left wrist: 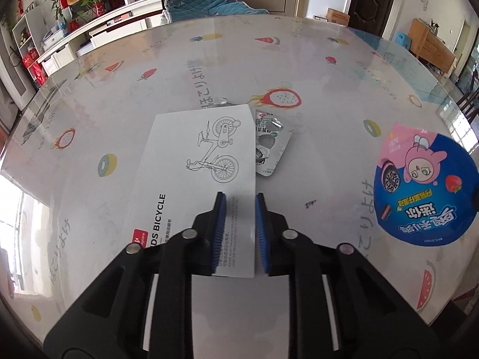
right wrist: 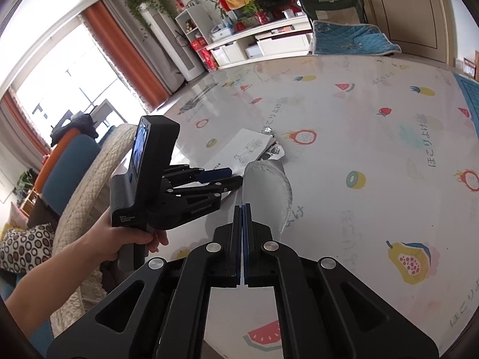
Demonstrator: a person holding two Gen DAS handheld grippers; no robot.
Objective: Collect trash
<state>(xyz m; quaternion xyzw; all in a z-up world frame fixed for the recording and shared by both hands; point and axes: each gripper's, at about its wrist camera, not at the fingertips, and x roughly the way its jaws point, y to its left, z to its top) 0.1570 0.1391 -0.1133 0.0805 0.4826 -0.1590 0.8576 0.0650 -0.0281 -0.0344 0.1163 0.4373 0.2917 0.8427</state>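
A white bicycle manual sheet (left wrist: 197,161) lies flat on the fruit-print table. My left gripper (left wrist: 239,197) hangs over its near right corner. The blue pads stand a narrow gap apart, and the sheet's edge shows between them without being pressed. A crumpled silver wrapper (left wrist: 269,143) lies against the sheet's right side, and a small foil scrap (left wrist: 221,100) sits behind it. My right gripper (right wrist: 243,208) is shut on a round blue snack lid (left wrist: 425,191), whose silver underside (right wrist: 266,188) sticks out past the tips. The left gripper (right wrist: 233,176) also shows in the right wrist view, above the sheet (right wrist: 248,148).
A person's hand (right wrist: 119,239) holds the left gripper at the table's left edge, beside a woven chair back (right wrist: 89,185). A chair with a blue quilted cushion (left wrist: 206,6) stands at the far side. White shelves (right wrist: 269,42) line the wall beyond.
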